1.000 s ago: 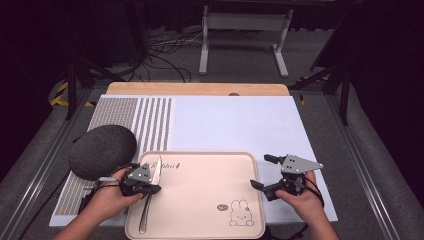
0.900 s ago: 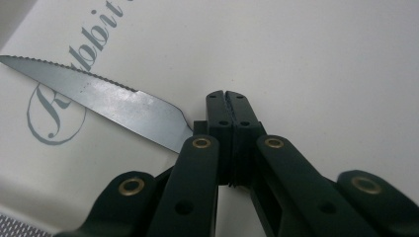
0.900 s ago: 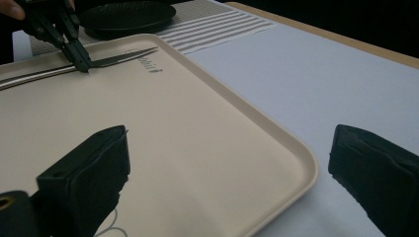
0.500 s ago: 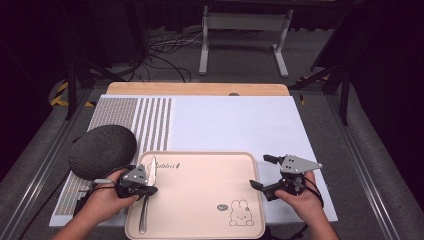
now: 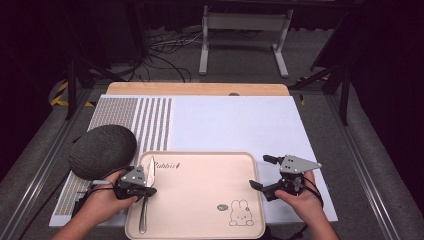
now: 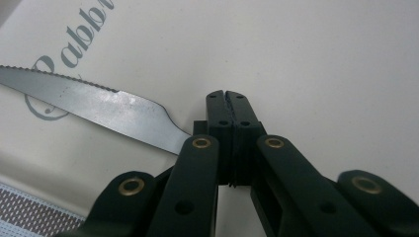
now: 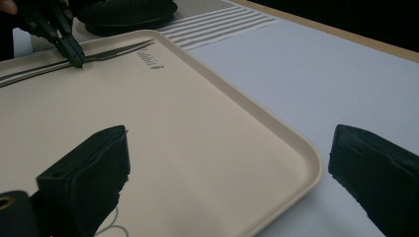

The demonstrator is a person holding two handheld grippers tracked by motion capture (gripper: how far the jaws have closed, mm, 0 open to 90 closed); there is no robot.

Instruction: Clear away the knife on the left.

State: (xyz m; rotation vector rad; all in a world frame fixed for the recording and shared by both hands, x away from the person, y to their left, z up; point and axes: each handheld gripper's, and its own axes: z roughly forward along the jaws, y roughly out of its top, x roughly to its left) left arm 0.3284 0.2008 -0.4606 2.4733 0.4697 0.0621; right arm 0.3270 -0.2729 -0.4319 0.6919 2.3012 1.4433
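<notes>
left gripper view: knife [image 6: 99, 106] handle hidden

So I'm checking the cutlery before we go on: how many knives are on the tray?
1. The knife lies along the left side of the tray, its blade toward the far edge, beside the left gripper. Nothing on the tray could hide another.

Knife [image 6: 99, 106] tip beyond picture edge, handle behind left gripper [image 6: 228, 98].

Dark room w/ grey floor [image 5: 345, 135]; metal stand [image 5: 243, 30] & cables [image 5: 165, 50] beyond the desk's [image 5: 235, 125] far edge.
</notes>
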